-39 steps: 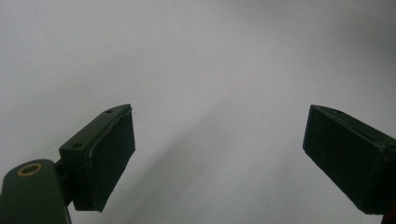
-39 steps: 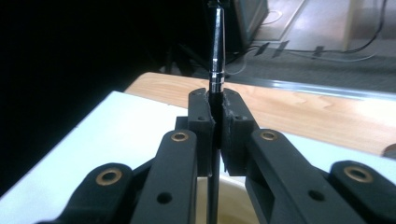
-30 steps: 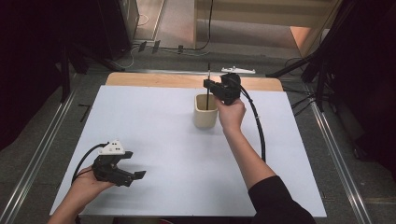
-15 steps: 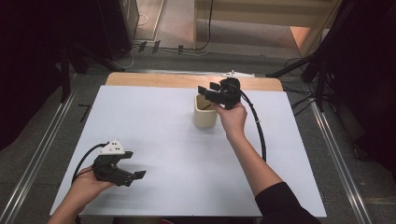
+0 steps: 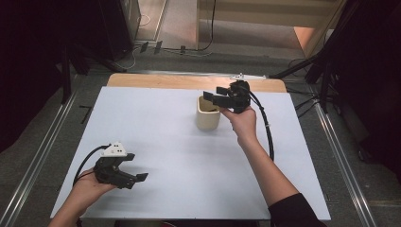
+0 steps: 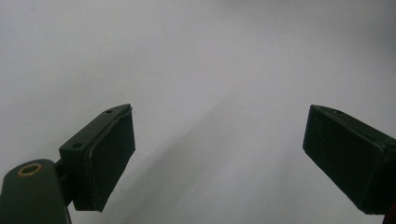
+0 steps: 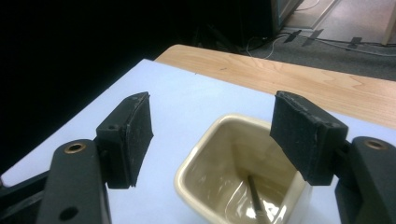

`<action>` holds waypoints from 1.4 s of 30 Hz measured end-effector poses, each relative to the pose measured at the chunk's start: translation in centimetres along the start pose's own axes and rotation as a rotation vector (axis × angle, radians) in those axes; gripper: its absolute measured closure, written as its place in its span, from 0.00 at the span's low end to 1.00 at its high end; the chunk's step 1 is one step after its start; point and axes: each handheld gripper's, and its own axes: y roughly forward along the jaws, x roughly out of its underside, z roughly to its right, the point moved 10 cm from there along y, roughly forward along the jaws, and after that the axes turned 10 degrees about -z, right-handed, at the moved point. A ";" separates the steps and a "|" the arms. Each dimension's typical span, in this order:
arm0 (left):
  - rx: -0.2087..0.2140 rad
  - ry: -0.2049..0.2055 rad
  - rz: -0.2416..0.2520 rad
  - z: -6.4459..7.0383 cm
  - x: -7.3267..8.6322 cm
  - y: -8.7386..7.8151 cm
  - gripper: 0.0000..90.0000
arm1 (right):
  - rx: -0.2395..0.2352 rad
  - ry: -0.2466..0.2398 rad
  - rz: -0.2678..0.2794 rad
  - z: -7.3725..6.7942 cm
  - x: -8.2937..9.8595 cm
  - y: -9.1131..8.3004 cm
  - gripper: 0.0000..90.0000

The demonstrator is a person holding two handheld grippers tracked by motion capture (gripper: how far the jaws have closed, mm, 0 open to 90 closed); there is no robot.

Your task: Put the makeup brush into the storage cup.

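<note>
A cream square cup (image 5: 207,117) stands on the white table (image 5: 165,142), right of centre toward the back. Just above the cup's far rim hangs my right gripper (image 5: 213,93), open and holding nothing. In the right gripper view the cup (image 7: 210,163) sits below and between the spread jaws of that gripper (image 7: 210,121). A thin dark stick (image 7: 256,198) leans inside the cup. At the front left my left gripper (image 5: 135,167) rests low over the table, open. The left gripper view shows its gripper (image 6: 219,140) with only bare white surface between the jaws.
A strip of bare wood (image 5: 156,81) runs along the table's back edge. The right gripper's black cable (image 5: 269,137) trails down the table's right side. Metal rails (image 5: 38,156) and dark floor surround the table.
A thin stick that stood upright above the cup at the right gripper one second ago now lies inside the cup, and the right jaws have spread. The left gripper has stayed put.
</note>
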 end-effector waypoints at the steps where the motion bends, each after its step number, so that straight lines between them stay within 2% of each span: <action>1: 0.001 0.000 0.000 0.0 0.0 0.0 0.10 | -0.002 -0.004 -0.006 0.0 0.2 -0.1 0.33; 7: 0.003 0.001 -0.001 0.1 0.0 0.0 0.10 | 0.001 -0.026 -0.049 -0.1 1.4 -0.5 0.32; 12: 0.004 0.001 -0.001 0.1 0.0 0.1 0.10 | -0.012 -0.022 -0.041 -0.2 1.9 -1.4 0.30; 14: -0.002 0.005 -0.019 0.0 0.1 0.0 0.10 | -0.007 -0.028 -0.046 -0.2 2.2 -1.6 0.30; 18: 0.001 0.005 -0.011 0.1 0.1 0.1 0.10 | -0.001 -0.034 -0.064 -0.1 2.7 -1.9 0.29; 26: 0.001 0.008 -0.014 0.1 0.1 0.2 0.10 | 0.008 -0.036 -0.051 0.2 3.2 -3.0 0.27; 32: 0.003 0.005 -0.012 0.1 0.1 0.3 0.10 | -0.001 -0.043 -0.071 0.0 4.5 -3.5 0.27; 35: 0.005 0.003 -0.007 0.2 0.0 0.3 0.10 | 0.015 -0.069 -0.076 0.2 4.9 -3.8 0.25; 39: 0.007 0.009 -0.010 0.2 -0.1 0.4 0.10 | 0.001 -0.054 -0.090 0.4 5.8 -4.1 0.25; 42: 0.008 0.010 -0.008 0.2 -0.2 0.4 0.10 | 0.004 -0.059 -0.097 0.5 6.5 -4.3 0.25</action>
